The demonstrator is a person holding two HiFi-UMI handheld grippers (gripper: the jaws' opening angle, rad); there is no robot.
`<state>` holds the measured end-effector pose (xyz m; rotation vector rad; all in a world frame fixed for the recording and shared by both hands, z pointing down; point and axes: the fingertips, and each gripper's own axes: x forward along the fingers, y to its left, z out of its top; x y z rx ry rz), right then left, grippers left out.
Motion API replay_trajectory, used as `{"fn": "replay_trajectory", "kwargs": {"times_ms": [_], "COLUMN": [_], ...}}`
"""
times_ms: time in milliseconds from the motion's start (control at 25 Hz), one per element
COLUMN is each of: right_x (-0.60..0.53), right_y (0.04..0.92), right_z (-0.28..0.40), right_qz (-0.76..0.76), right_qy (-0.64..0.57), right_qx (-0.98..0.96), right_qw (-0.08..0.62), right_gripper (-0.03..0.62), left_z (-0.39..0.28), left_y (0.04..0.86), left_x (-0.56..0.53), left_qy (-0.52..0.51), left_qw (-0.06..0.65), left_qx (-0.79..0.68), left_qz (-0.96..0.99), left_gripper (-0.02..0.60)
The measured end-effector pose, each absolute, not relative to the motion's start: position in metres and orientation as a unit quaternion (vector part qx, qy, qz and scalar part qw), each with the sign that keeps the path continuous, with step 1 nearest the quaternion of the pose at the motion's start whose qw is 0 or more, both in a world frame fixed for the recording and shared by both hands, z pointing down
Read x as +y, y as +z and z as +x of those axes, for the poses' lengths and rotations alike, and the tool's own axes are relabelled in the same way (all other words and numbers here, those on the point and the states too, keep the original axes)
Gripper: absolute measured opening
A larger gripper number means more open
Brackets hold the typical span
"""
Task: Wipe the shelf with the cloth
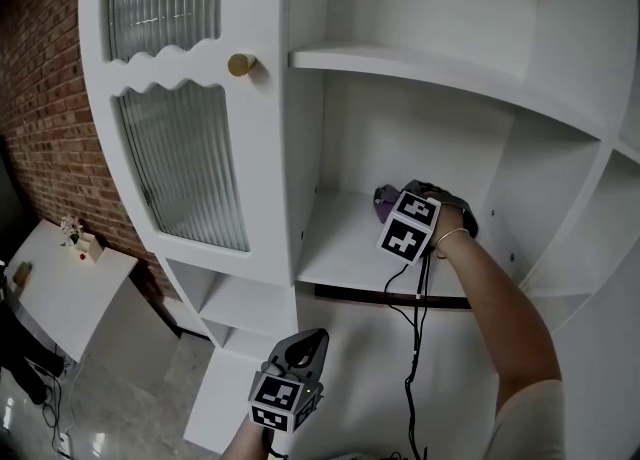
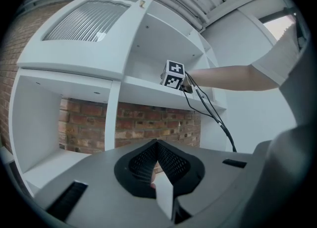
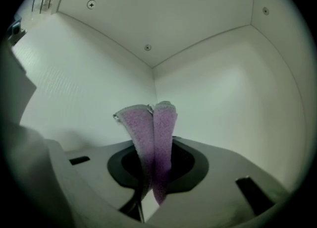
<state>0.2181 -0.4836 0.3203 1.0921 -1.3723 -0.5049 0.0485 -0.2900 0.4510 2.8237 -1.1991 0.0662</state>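
The purple cloth (image 3: 152, 133) is pinched, folded, in the jaws of the right gripper (image 1: 398, 210), which the outstretched arm holds over the white shelf (image 1: 345, 253), facing its back corner. The left gripper (image 1: 303, 348) hangs low below the shelf, jaws together on nothing; only its view shows the brick wall (image 2: 148, 128) through the compartment underneath

Legible text, numbers, brands, signs: none.

Printed matter, not readable as text:
- Right cube (image 1: 410, 227): black-and-white square marker patterns on two visible faces; no letters or digits.
- Left cube (image 1: 283, 400): the same kind of marker pattern; no letters or digits.

Cabinet, shelves, brick wall: unmarked as far as can be made out.
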Motion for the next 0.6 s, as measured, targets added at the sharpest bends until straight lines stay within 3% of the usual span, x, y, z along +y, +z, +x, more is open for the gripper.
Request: {"fn": "replay_trajectory", "kwargs": {"times_ms": [600], "right_x": [-0.398], "right_y": [0.324], "right_z": [0.195], "right_qz": [0.435], "right_qy": [-0.185], "right_qx": [-0.637], "right_qw": [0.609], "right_gripper": [0.078], "left_z": [0.056], "left_y": [0.436], "left_x": [-0.251], "left_qy": [0.020], "left_qw": [0.018], "left_qx": [-0.367], "left_qz": [0.930], "left_gripper": [0.005]}}
